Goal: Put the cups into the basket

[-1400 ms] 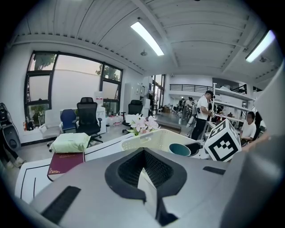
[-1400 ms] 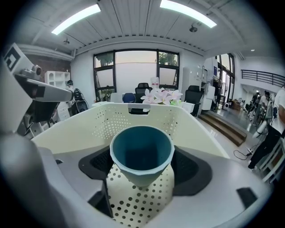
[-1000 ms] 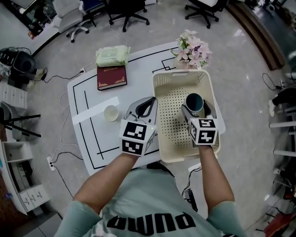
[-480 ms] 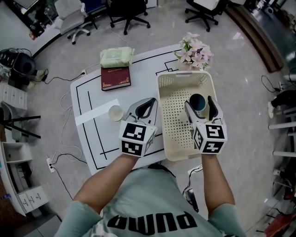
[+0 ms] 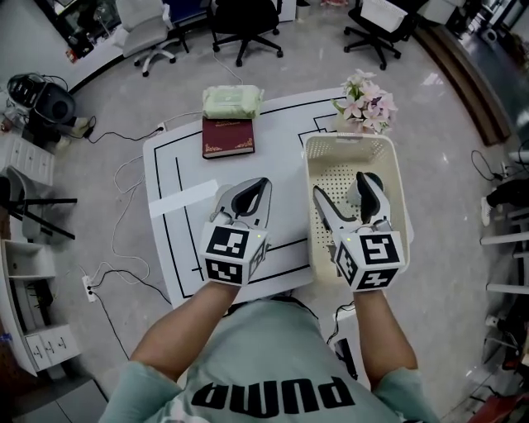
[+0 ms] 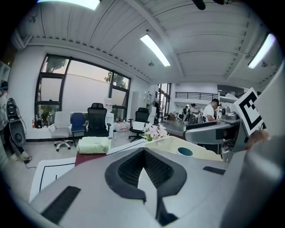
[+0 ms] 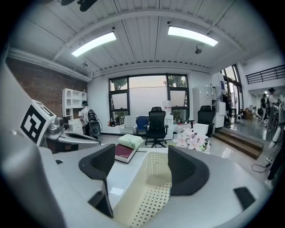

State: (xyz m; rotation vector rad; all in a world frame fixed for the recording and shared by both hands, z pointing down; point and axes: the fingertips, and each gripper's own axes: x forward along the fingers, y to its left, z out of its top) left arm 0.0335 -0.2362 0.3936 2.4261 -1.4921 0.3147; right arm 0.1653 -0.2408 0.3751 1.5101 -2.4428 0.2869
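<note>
Open-plan office/lab: swivel chairs [image 5: 244, 21] on polished grey floor at top of head view, white table [image 5: 178, 223] w/ black lines at centre. Right gripper view: ceiling strip lights [image 7: 192, 35] up top, big window [image 7: 147, 95] centre, brick wall [image 7: 49, 84] at left.

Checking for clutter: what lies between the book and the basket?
Only bare table marked with black lines lies between the book and the basket, as the head view shows.

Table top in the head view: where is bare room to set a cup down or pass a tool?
Bare: the table left of the shut left tool, from the book to the near edge. The lane between book and basket is also bare. Crowded: the basket's near half under the open right tool, and the far edge by the flowers.
</note>
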